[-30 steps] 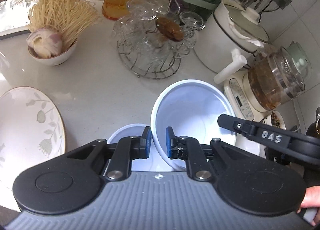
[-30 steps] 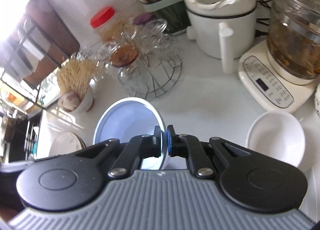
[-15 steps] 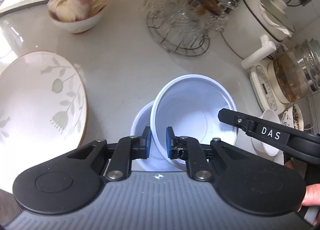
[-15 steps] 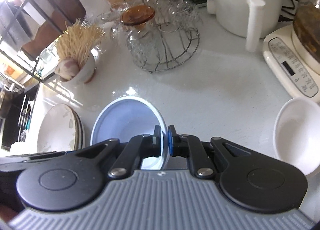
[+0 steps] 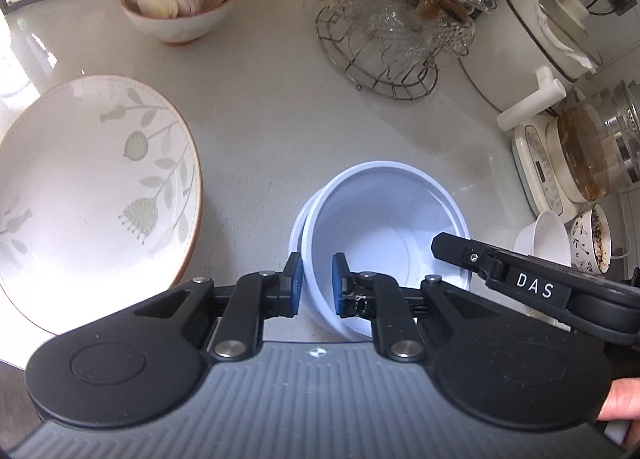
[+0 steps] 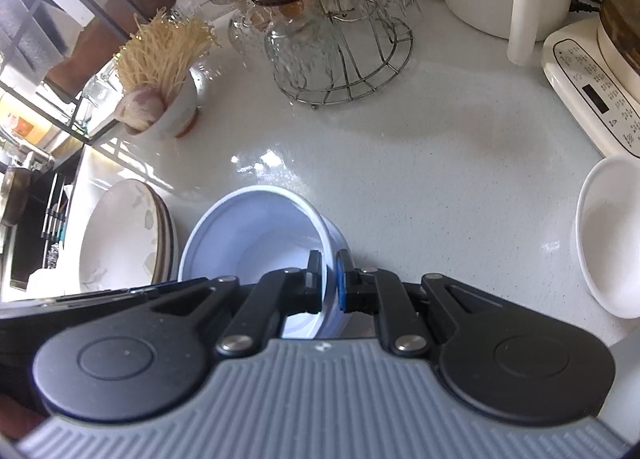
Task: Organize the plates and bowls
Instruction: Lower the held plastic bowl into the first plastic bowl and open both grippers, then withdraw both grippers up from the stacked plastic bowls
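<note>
While both grippers clamp the same pale blue bowl [image 5: 384,227] by opposite sides of its rim, that bowl sits low and centre in each wrist view, nested into a second blue bowl [image 5: 298,219] of which only a crescent of rim shows at its left. The left gripper [image 5: 317,283] has its fingers drawn narrow with the rim wall pinched between the blue pads, one pad outside, one inside. The right gripper [image 6: 329,279] grips the far side in the same way, its fingers almost together on the thin wall. So the bowl lies straight ahead of both pairs of fingers, mouth up, and neither hand is the nearer; it is shared.

What the next move turns on, I judge, is how squarely the upper bowl seats in the lower: it looks offset toward the right of the left wrist view, though whether it has bottomed out or hangs slightly proud I cannot tell from here.

On the bench [image 5: 280,99] round about, a stack of leaf-patterned plates [image 5: 92,187] lies at the left, just beside the bowls. A small white bowl [image 6: 612,235] sits well apart at the right edge of the right wrist view. Farther up stand a wire rack of glasses [image 5: 392,31], a bowl with noodles and an onion [image 5: 176,7], a white pot [image 5: 536,35] and a glass kettle on its base [image 5: 592,151]. None stands in the way of letting go; the plates are the nearest thing to mind when the left fingers draw back.
</note>
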`<action>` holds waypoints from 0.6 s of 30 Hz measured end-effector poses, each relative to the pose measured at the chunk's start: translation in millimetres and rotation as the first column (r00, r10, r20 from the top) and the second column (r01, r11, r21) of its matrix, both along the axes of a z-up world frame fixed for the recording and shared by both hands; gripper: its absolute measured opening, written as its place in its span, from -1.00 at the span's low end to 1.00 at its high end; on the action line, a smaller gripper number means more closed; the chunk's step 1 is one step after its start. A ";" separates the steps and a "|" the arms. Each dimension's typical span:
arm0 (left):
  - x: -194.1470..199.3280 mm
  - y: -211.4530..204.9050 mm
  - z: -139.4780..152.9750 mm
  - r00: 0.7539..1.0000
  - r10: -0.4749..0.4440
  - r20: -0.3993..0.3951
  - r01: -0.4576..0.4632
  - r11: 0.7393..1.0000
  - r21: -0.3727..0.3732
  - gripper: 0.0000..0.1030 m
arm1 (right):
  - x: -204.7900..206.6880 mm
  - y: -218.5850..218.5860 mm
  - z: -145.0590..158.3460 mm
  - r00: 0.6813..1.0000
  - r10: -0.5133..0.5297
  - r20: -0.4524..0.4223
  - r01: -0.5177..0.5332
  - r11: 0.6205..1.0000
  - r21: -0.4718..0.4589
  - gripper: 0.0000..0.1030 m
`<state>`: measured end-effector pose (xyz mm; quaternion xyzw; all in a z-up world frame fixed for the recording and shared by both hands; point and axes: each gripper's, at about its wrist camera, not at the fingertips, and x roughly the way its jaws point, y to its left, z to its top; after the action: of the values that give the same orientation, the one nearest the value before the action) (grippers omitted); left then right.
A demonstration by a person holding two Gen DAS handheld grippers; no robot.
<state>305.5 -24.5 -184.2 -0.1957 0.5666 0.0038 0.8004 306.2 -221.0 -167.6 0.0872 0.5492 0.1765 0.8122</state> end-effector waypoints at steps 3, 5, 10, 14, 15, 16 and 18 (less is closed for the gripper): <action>-0.4 -1.4 -1.8 1.000 -0.010 -0.004 0.010 1.000 -0.001 -0.64 | 0.0 0.5 -0.7 1.000 -0.008 -0.007 0.008 1.000 -0.006 -0.78; -0.5 -2.2 -0.7 1.000 -0.013 -0.002 0.013 1.000 -0.005 -0.33 | -0.4 0.4 -0.2 1.000 -0.004 -0.011 0.004 1.000 0.001 -0.78; -1.8 -2.8 8.8 1.000 -0.012 0.025 0.012 1.000 -0.001 -0.03 | -1.1 -1.1 5.9 1.000 -0.026 -0.012 0.026 1.000 -0.010 -0.41; -3.6 -1.1 22.1 0.998 -0.013 0.058 0.012 1.000 0.003 -0.02 | -5.2 -4.9 20.0 0.999 -0.040 0.034 0.040 0.999 0.003 -0.07; -4.3 -1.0 26.5 0.997 -0.015 0.071 0.015 1.000 0.004 -0.02 | -6.6 -5.3 24.4 0.998 -0.044 0.048 0.044 0.999 0.006 -0.07; -4.9 -1.4 31.5 0.996 -0.021 0.085 0.020 1.000 0.008 -0.02 | -7.7 -6.2 28.7 0.997 -0.049 0.061 0.049 0.999 0.009 -0.07; -6.8 -3.2 42.3 0.992 -0.034 0.122 0.033 0.999 0.009 -0.02 | -12.3 -7.5 38.1 0.994 -0.060 0.089 0.059 0.998 0.013 -0.07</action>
<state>298.7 -27.8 -141.9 -0.1832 0.5197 -0.0197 0.8342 293.9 -228.6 -129.5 0.0995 0.5088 0.1587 0.8403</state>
